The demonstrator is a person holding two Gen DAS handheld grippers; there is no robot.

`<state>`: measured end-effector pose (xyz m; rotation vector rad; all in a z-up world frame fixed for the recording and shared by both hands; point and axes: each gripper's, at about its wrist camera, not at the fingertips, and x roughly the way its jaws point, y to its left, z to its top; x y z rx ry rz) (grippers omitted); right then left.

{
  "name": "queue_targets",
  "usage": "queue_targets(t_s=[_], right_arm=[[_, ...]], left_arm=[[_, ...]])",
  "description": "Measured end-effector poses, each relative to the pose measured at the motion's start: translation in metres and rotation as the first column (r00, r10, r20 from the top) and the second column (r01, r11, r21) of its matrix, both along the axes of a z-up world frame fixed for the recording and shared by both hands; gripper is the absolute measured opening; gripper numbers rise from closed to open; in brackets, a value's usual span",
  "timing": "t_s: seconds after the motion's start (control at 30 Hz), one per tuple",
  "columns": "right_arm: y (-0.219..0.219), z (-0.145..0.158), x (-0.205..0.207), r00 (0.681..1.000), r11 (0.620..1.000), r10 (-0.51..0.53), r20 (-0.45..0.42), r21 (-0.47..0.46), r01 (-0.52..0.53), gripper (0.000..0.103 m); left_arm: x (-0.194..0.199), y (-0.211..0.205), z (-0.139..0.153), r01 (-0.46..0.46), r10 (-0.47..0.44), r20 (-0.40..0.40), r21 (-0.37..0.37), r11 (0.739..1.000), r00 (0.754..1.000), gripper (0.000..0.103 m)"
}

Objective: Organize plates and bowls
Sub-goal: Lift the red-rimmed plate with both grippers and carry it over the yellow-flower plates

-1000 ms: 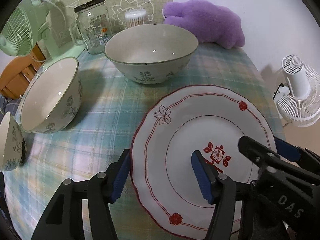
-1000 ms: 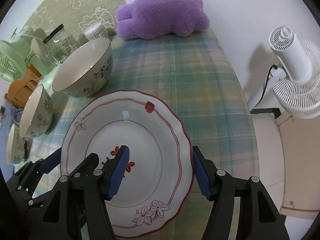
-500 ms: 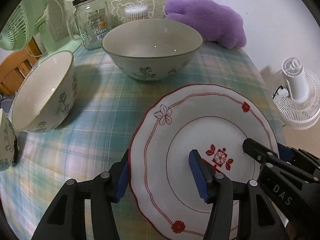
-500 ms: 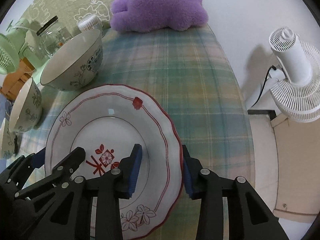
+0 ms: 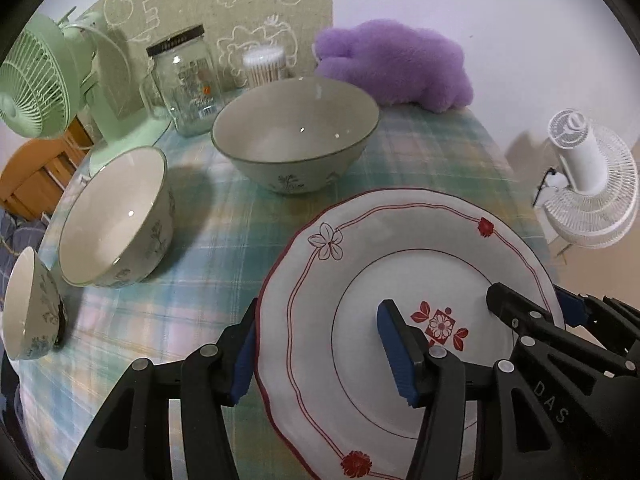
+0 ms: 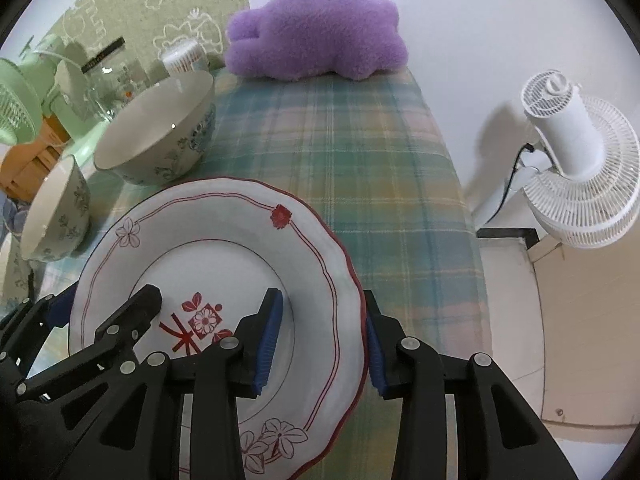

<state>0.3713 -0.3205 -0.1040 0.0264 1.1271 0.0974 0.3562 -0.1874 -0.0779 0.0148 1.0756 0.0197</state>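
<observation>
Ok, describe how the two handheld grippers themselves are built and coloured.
Both look alike. The left gripper has a matte black angular frame with triangular cut-outs, silver round bolt heads at the pivots and blue ribbed pads on its fingers. The right gripper is the same build; in the left view its black body bears pale letters "DAS". No cables, hands or sleeves show.

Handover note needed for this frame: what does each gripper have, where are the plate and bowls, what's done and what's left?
Left gripper: jaws straddle the plate's left rim.
Right gripper: jaws straddle the plate's right rim. Whether the pads of either press on it is unclear.
Large bowl stands behind the plate; medium bowl and small bowl stand to its left, all separate on the plaid cloth.
Done: plate taken from both sides.
Left: nothing is stacked yet.
</observation>
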Motion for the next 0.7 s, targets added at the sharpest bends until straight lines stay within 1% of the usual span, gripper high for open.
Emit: queue_targets(t_s=[0.13, 0.33, 0.53, 0.7], right_arm=[[-0.003, 0.012, -0.012, 0.999, 1.0, -0.03, 0.015, 0.003, 0.03, 0.042], [-0.004, 0.039, -0.037, 0.996, 0.997, -0.072, 0.054, 0.008, 0.071, 0.042], [-0.004, 0.063, -0.068, 0.991, 0.994, -0.11, 0.082, 0.005, 0.11, 0.042], [-0.002, 0.073, -0.095, 0.985, 0.989, -0.147, 0.089, 0.002, 0.147, 0.042]], left_arm=[[-0.009, -0.001, 0.012, 0.024, -0.024, 0.021, 0.002, 1.0, 0.999, 0.057], [-0.027, -0.004, 0.04, 0.061, -0.062, 0.067, 0.004, 0.998, 0.996, 0.057], [-0.051, -0.002, 0.057, 0.102, -0.101, 0.084, -0.001, 0.995, 0.991, 0.057], [-0.074, 0.0, 0.066, 0.14, -0.139, 0.089, -0.006, 0.99, 0.986, 0.057]])
